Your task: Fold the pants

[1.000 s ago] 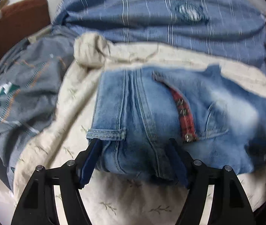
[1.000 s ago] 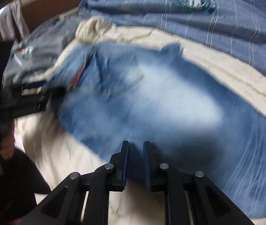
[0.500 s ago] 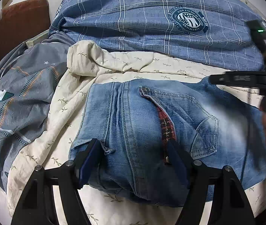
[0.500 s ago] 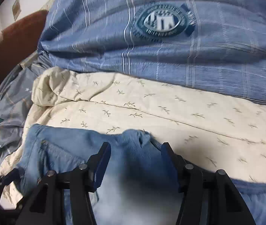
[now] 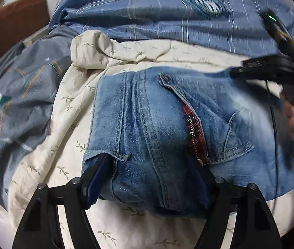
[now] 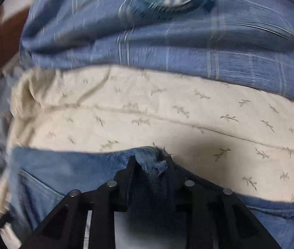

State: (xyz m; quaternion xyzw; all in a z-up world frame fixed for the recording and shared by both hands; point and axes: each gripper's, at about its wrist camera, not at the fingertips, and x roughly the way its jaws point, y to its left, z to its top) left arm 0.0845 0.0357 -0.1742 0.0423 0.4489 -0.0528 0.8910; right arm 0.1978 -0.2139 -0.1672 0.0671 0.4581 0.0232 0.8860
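Left wrist view, your left gripper clamped wide around the bunched waistband of the denim jeans on the cream leaf-print sheet, your right gripper just closing, pinching a frayed denim edge.

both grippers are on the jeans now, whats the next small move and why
Probably lift the right gripper and carry its bunched hem toward the waistband. Its jaws have just been closing and now pinch the jeans, while the left gripper straddles the waistband, pinning that end on the cream sheet.
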